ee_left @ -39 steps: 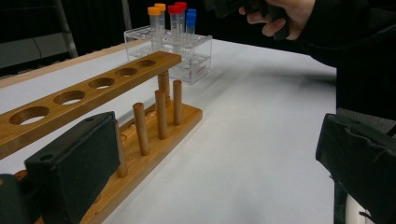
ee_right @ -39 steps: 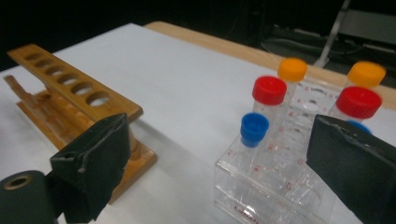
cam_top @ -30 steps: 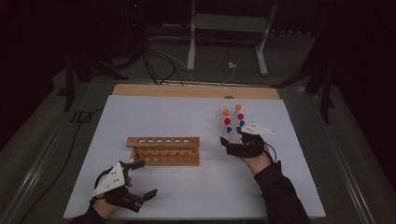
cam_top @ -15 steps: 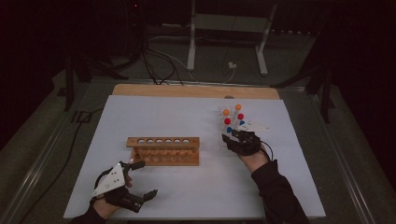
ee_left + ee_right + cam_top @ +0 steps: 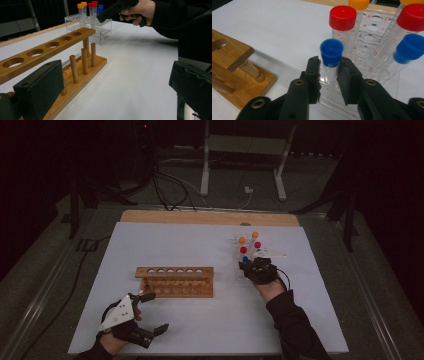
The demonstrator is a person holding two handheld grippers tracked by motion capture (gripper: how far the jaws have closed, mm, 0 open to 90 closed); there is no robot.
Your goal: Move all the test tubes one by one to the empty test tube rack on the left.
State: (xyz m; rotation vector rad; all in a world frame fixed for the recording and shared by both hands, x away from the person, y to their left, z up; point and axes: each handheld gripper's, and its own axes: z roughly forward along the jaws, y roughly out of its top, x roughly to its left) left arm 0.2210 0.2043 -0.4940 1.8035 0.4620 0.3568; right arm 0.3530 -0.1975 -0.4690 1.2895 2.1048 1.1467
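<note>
A clear plastic rack (image 5: 236, 251) at the right of the white table holds several capped tubes, orange, red and blue. My right gripper (image 5: 248, 265) reaches into its near end. Its jaws have just been closing, and in the right gripper view the gripper (image 5: 330, 65) is shut on a blue-capped tube (image 5: 331, 53) just under the cap, the tube still upright in the rack. An empty wooden tube rack (image 5: 175, 281) stands mid-table. My left gripper (image 5: 155, 311) rests open near the front left, jaws wide apart with nothing between them, beside the wooden rack (image 5: 50, 47).
The white mat (image 5: 200, 330) covers the table, with a bare wooden strip (image 5: 200, 216) along its far edge. Cables and metal stand legs (image 5: 205, 165) lie on the dark floor beyond. A second blue-capped tube (image 5: 409, 48) leans right of the held one.
The right gripper edged in toward the clear rack and its jaws closed on the blue-capped tube. The left gripper has not moved.
</note>
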